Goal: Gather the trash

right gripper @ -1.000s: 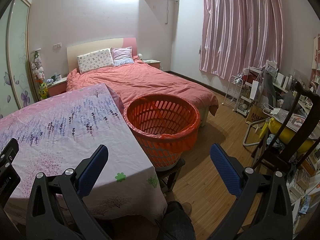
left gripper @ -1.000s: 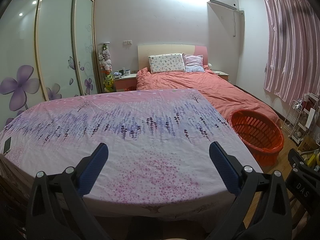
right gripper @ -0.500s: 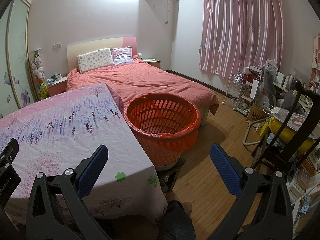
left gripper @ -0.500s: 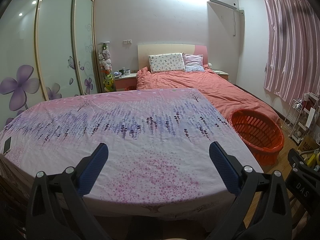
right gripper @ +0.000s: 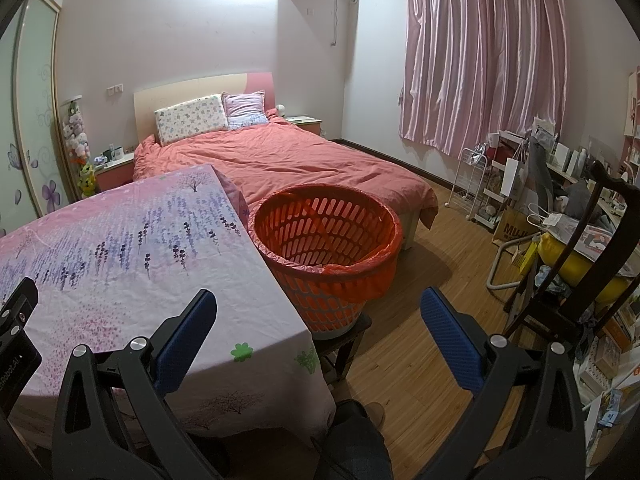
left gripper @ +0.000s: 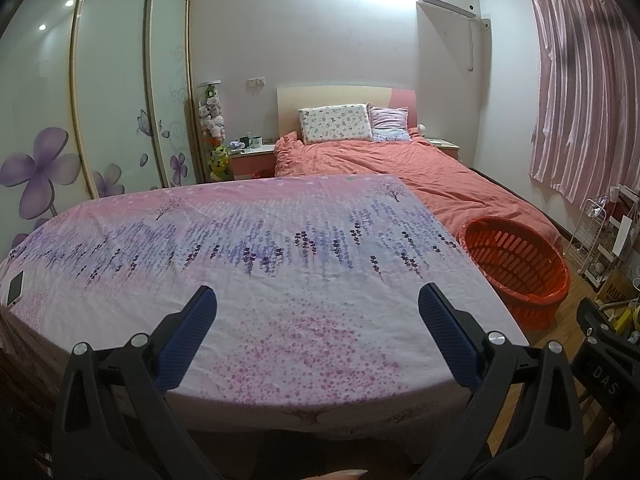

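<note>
- The left gripper (left gripper: 318,320) is held with its jaws spread wide and nothing between them, low in the frame over the near edge of the table (left gripper: 280,264).
- The right gripper (right gripper: 320,322) is likewise wide and empty, aimed between the table corner and the basket (right gripper: 324,256), probably so that it is ready beside the drop point.
- The basket, lined with a red bag, stands on a low stool touching the table's right edge, at centre frame in the right view; a short carry is likely intended.
- No trash can be seen on the floral cloth; only a phone (left gripper: 15,289) lies at the far left edge.
- A bed (right gripper: 288,160) fills the background, a curtain (right gripper: 480,60) the upper right.
</note>
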A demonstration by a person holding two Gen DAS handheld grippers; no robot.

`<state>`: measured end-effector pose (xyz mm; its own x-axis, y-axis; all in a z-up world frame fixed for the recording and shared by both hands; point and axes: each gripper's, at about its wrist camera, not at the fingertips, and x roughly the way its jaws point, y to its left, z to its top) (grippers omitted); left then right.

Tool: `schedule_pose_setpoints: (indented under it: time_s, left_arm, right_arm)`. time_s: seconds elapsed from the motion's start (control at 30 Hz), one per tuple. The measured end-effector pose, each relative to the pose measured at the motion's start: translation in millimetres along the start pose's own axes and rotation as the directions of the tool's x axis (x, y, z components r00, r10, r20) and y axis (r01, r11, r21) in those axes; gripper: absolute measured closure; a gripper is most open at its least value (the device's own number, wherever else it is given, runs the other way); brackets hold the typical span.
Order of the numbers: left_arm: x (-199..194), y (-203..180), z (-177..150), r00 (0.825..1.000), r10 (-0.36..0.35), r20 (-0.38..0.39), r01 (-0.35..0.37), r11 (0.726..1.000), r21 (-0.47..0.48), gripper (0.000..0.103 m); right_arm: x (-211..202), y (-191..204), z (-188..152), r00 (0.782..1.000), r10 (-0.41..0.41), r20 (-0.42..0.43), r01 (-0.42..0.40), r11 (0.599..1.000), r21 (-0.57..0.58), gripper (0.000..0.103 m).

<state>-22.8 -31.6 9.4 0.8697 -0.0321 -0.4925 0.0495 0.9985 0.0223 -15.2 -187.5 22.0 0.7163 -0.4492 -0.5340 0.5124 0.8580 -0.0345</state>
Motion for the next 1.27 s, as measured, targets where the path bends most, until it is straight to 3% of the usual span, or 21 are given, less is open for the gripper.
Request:
schedule_pose_setpoints:
  time_s: [1.27]
  left_arm:
    - [2.4,4.6,2.0,1.0,0.004,-0.008,-0.004,1.0,0.0,0.004]
  right_arm:
    - [0.3,0.9,0.3,1.0,0.0,-0.004,0.0,1.0,-0.001,0.002]
